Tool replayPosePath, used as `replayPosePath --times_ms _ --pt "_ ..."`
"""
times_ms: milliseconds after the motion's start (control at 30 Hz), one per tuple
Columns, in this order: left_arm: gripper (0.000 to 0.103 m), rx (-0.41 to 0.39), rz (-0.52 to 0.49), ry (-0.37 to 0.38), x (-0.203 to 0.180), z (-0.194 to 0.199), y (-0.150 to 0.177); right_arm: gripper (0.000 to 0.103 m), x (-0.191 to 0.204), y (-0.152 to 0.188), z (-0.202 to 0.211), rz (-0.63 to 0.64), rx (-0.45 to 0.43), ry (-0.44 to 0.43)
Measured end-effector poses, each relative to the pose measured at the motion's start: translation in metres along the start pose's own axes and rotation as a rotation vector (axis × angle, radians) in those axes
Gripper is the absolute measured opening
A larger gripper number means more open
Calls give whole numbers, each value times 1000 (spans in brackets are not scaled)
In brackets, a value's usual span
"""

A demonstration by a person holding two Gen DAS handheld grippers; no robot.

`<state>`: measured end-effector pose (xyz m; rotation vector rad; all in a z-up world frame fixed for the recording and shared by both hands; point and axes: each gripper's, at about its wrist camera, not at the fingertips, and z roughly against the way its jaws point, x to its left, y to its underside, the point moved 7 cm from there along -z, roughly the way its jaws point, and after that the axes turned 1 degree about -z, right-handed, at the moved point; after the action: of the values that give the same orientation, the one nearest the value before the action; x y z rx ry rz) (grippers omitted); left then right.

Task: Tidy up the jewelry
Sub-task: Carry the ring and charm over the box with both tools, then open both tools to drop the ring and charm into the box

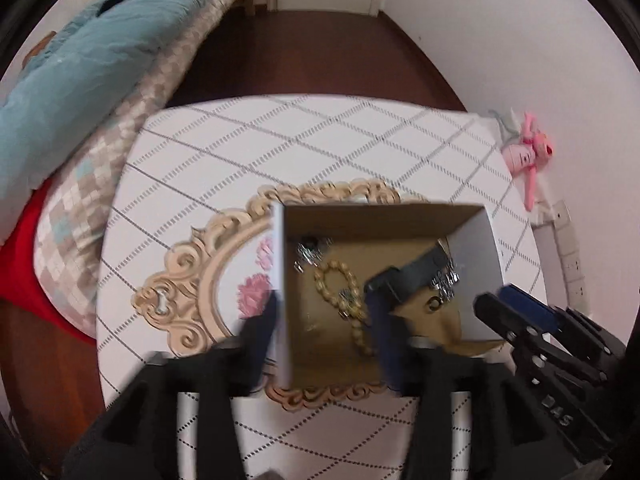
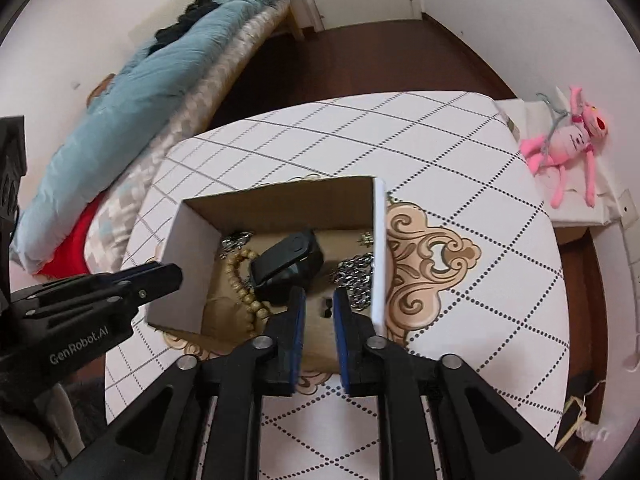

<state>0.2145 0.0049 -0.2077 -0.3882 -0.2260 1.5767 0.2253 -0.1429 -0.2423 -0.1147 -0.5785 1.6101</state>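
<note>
An open cardboard box (image 1: 476, 272) (image 2: 188, 264) stands on an ornate beige tray (image 1: 188, 280) (image 2: 432, 264). In it lie a wooden bead bracelet (image 1: 340, 280) (image 2: 244, 280), silver chains (image 1: 308, 252) (image 2: 356, 276) and a black band-like piece (image 1: 416, 276) (image 2: 288, 264). My left gripper (image 1: 322, 328) (image 2: 160, 276) is open and straddles the box's left wall, one finger outside it and one inside over the beads. My right gripper (image 2: 319, 308) (image 1: 516, 312) hangs over the box's near edge, slightly open with nothing between its pads.
The tray rests on a table with a white grid-pattern cloth (image 1: 280, 148) (image 2: 440, 152). A bed with a teal duvet (image 1: 80, 60) (image 2: 160, 72) runs along the left. A pink plush toy (image 1: 524, 152) (image 2: 568, 140) lies by the right wall, near a power strip (image 1: 568, 248).
</note>
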Motion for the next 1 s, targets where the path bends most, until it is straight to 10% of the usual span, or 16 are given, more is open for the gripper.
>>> replayPosePath --times_ms 167,267,500,1000 --pt "69 -38 24 -29 14 11 0 39 -7 -1 18 -11 -51 5" --pt "94 -53 20 -67 19 13 5 41 -11 1 28 -2 -75 52" --pt "103 -66 -5 -127 22 8 25 96 -21 8 29 42 -54 199" --pt "103 -65 11 -141 22 13 31 103 -22 5 28 63 -19 283"
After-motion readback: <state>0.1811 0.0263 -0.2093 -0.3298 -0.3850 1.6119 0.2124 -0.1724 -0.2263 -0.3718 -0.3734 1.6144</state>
